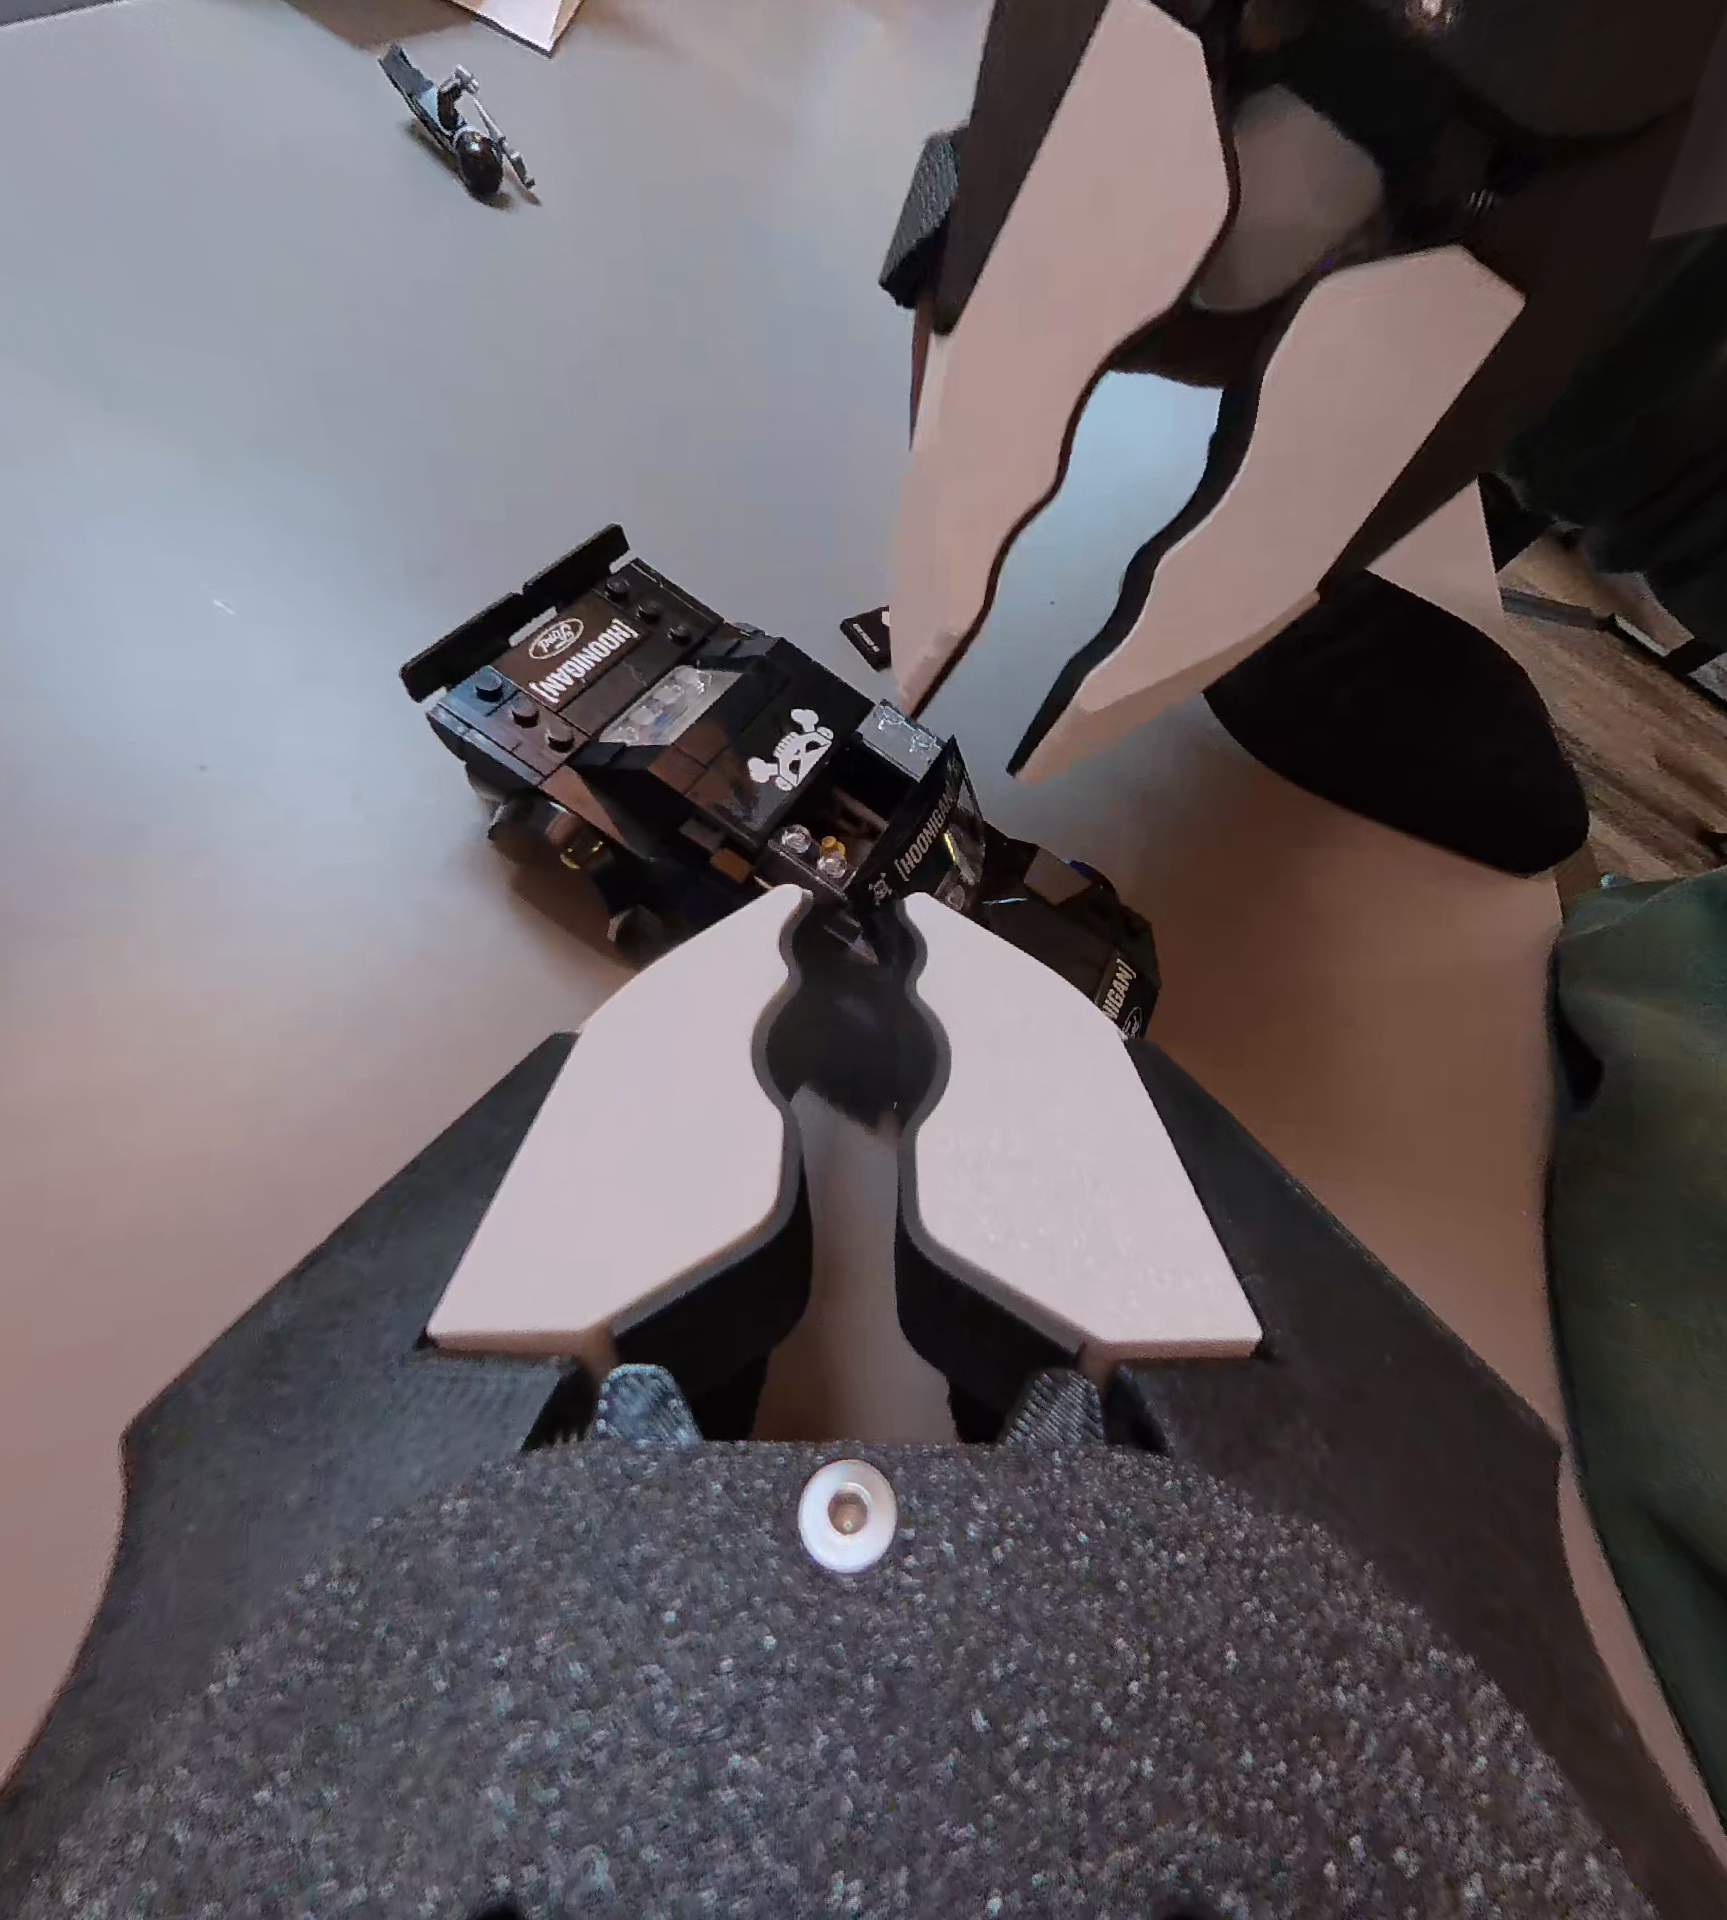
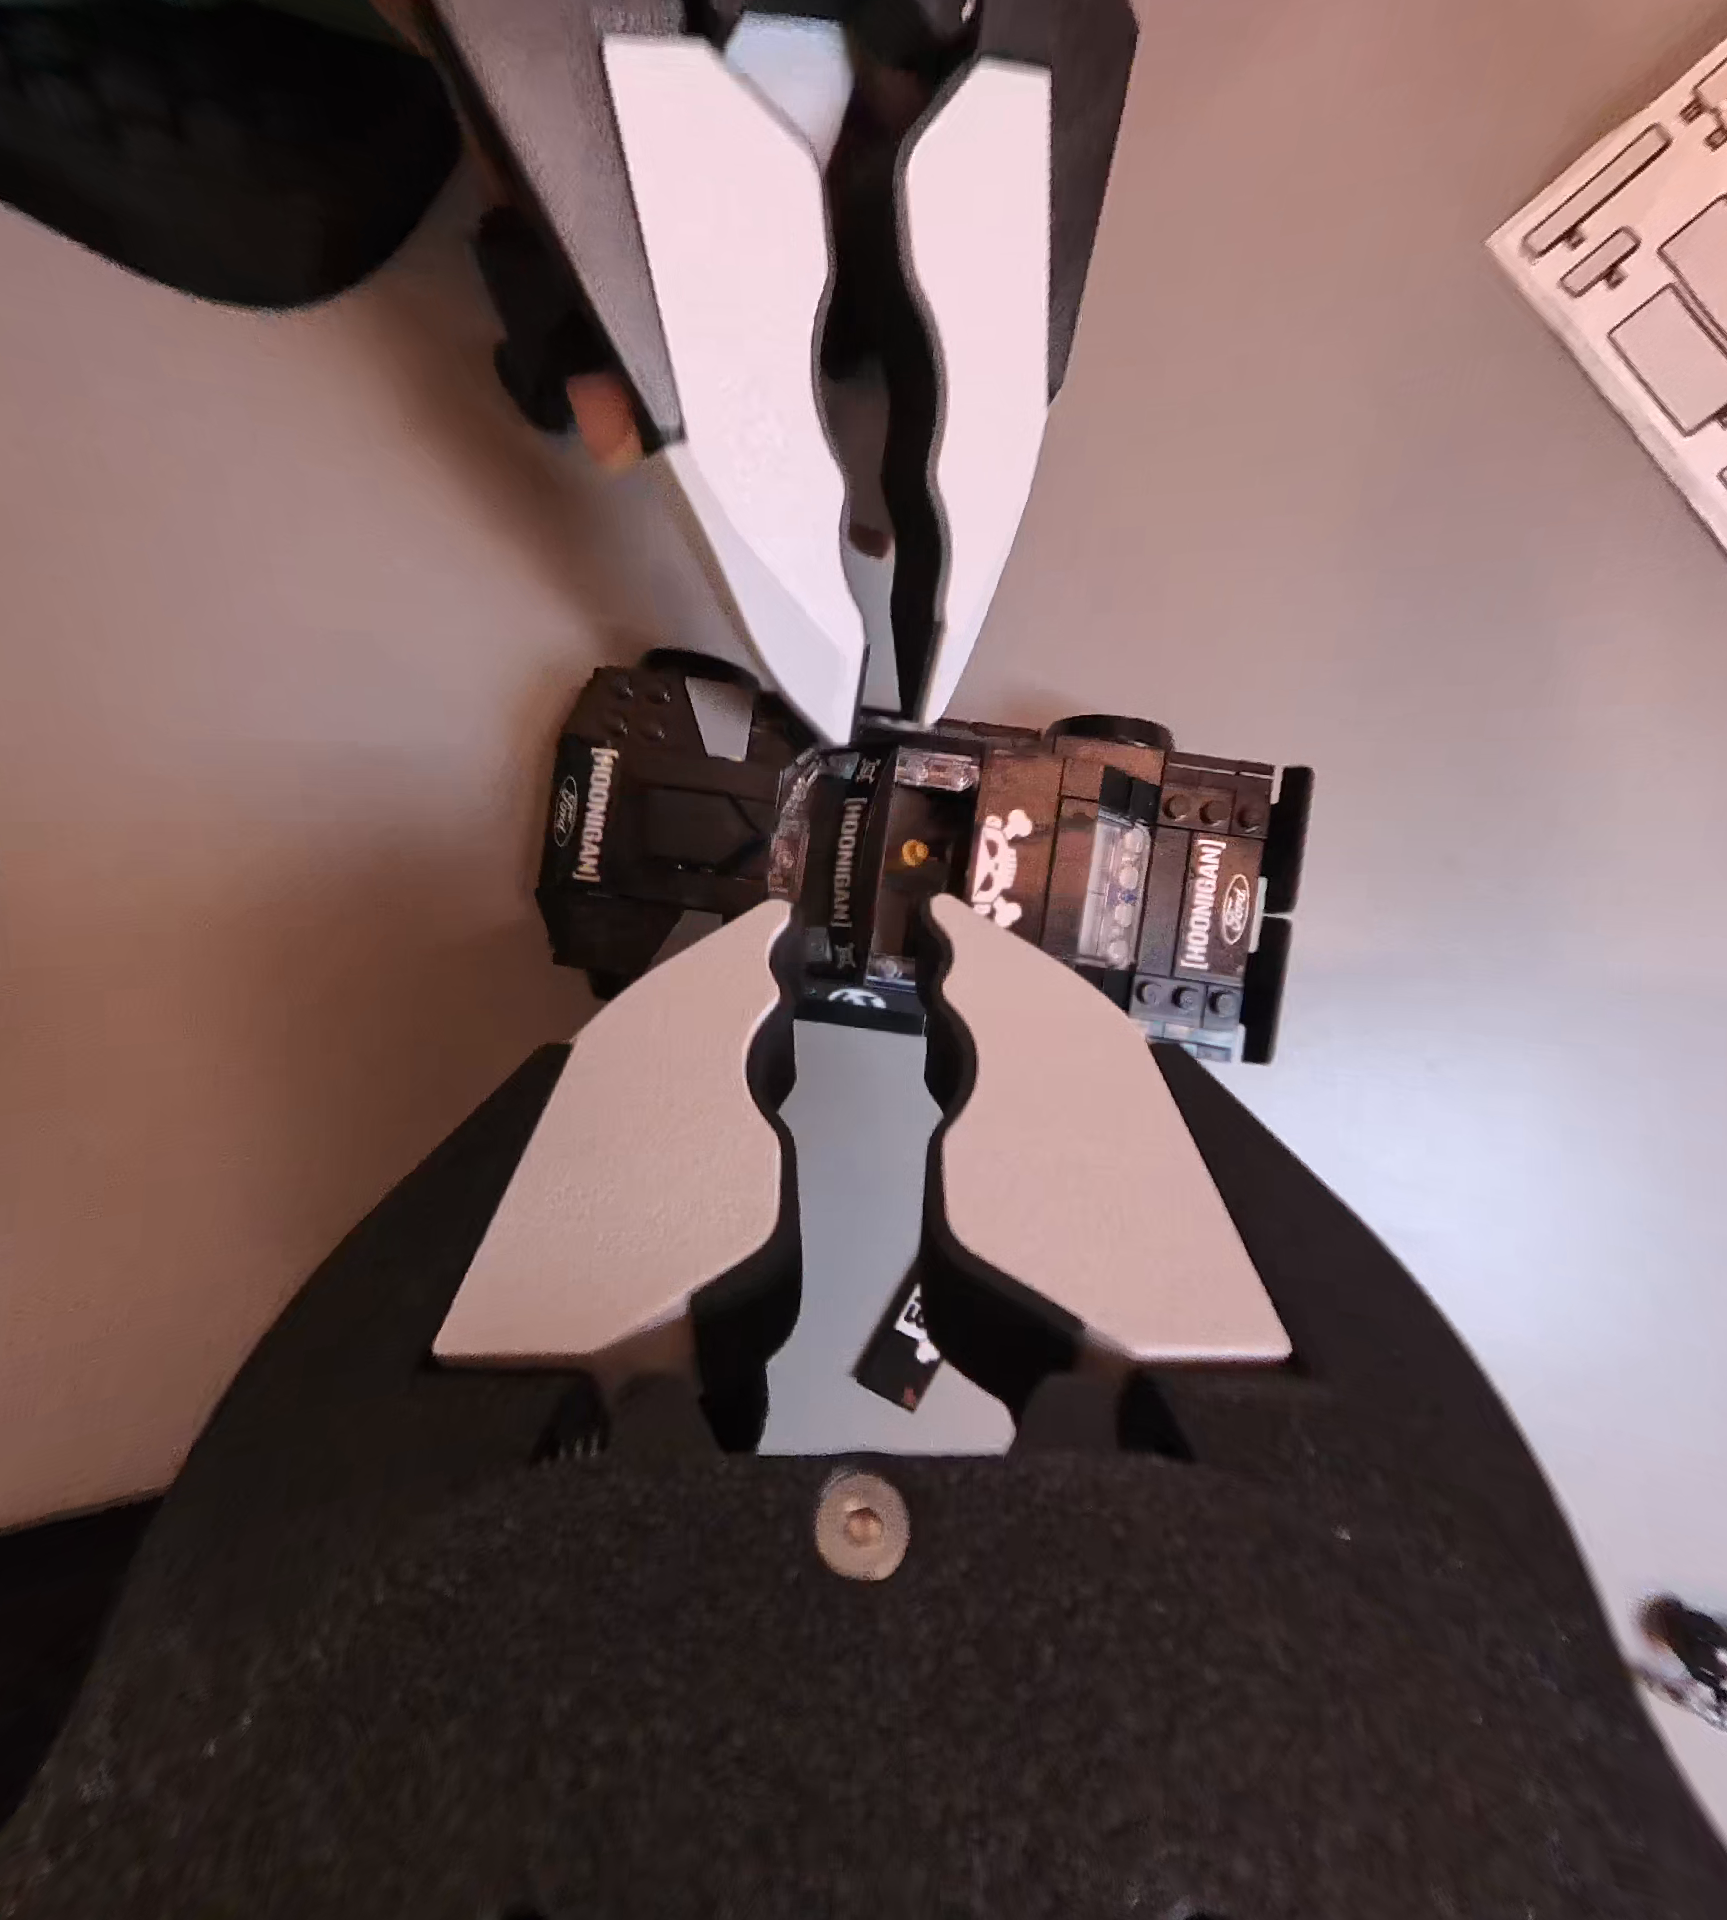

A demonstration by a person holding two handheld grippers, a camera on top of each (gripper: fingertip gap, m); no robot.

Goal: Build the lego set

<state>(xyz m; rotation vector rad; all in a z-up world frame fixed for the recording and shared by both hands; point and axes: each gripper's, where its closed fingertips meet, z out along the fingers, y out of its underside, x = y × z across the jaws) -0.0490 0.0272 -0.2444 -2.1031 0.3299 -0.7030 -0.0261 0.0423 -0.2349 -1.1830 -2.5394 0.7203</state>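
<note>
Take the black lego car (image 2: 926, 878) as your landmark: it stands on the grey table (image 1: 163, 468), its body bearing white lettering and a skull mark, and its studded rear end points right in the right wrist view.

Your left gripper (image 1: 851, 914) comes at the car's middle, on the far side from your right gripper. Its pale fingers (image 1: 672, 1091) are drawn nearly together and pinch a thin black windshield piece (image 1: 926, 821), which stands tilted above the open cabin. In the right wrist view the same tips meet at the car's roofline.

Your right gripper (image 2: 859, 920) sits on the near side of the car, opposite the left one. Its fingers (image 2: 1056, 1122) are spread, with table showing between them, and the tips reach the car's near edge at the cabin. Whether they touch it you cannot tell.

A small black printed tile (image 2: 906, 1351) lies loose on the table just beside the car on the near side. A white sticker sheet (image 2: 1690, 301) lies well beyond the car's rear end, and a small black and silver sub-assembly (image 1: 464, 125) lies well apart from the car.
</note>
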